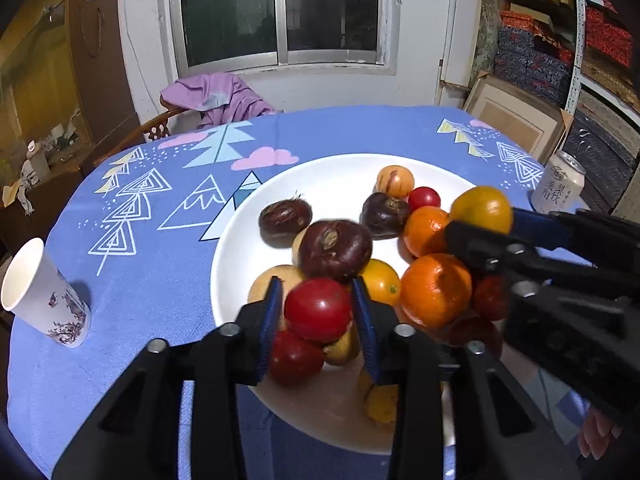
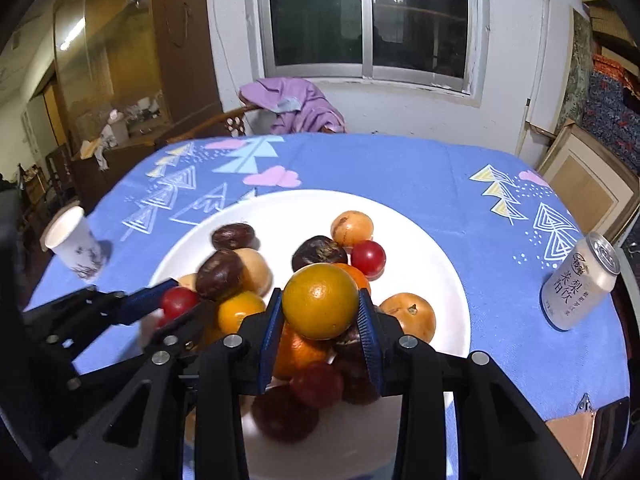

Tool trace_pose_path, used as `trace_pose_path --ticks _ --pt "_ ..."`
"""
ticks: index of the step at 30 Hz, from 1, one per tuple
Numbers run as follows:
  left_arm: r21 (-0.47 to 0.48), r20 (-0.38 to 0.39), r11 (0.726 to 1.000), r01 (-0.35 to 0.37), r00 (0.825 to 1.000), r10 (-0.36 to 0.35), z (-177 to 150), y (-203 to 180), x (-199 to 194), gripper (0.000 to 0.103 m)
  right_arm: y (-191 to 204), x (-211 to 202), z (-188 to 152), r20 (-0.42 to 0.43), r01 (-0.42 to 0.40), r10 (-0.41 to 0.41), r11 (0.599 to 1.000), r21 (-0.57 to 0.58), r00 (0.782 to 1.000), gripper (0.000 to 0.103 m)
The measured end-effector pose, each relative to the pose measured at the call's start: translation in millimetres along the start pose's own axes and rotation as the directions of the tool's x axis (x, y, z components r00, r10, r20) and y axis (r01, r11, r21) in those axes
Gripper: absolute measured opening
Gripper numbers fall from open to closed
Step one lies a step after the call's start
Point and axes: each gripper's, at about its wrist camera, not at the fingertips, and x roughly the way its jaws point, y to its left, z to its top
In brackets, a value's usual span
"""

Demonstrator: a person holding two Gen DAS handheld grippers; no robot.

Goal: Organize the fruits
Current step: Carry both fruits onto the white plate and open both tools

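Note:
A large white plate (image 1: 320,176) (image 2: 436,264) on the blue tablecloth holds several fruits: oranges, red tomatoes, dark brown chestnut-like fruits and tan ones. My left gripper (image 1: 318,308) is shut on a red tomato (image 1: 318,309) above the plate's near side; it also shows in the right wrist view (image 2: 178,302). My right gripper (image 2: 320,308) is shut on a yellow-orange citrus fruit (image 2: 320,306), held above the piled fruit; in the left wrist view this fruit (image 1: 482,208) sits at the tip of the right gripper coming in from the right.
A white paper cup (image 1: 44,296) (image 2: 74,246) stands at the table's left. A drink can (image 1: 558,184) (image 2: 580,284) stands at the right. A chair with purple cloth (image 1: 216,100) is behind the table. Framed boards and shelves fill the right.

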Motion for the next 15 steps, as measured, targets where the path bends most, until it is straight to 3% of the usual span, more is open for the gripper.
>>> trace_pose_path --ticks 2,4,5,7,10,15 --pt "-0.002 0.013 1.0 -0.016 1.0 0.016 -0.9 -0.8 -0.3 0.057 1.9 -0.6 -2.7 0.005 0.016 -0.016 1.0 -0.006 1.0 0.037" --pt "-0.007 0.022 1.0 -0.01 1.0 0.01 -3.2 -1.9 -4.4 0.06 2.8 -4.9 -4.1 0.009 0.013 -0.013 1.0 -0.004 1.0 0.049" --pt "-0.005 0.025 1.0 -0.013 1.0 0.013 -4.7 -2.7 -7.3 0.06 1.5 -10.0 -5.6 0.021 0.018 -0.019 1.0 0.002 1.0 0.06" --pt "0.004 0.04 1.0 -0.02 0.999 0.02 -8.7 -5.0 -18.0 0.061 -0.6 -26.1 -10.2 0.054 0.025 -0.025 1.0 0.014 0.998 0.061" --pt "-0.001 0.077 0.999 -0.042 0.996 0.042 -16.9 -6.1 -41.0 0.076 -5.3 -51.9 -21.9 0.083 0.005 -0.009 0.999 0.043 0.997 0.061" --pt "-0.011 0.137 0.998 -0.064 0.988 0.065 -42.8 -7.7 -90.5 0.091 -10.4 -101.2 -64.5 0.128 -0.034 0.021 0.994 0.101 0.992 0.074"
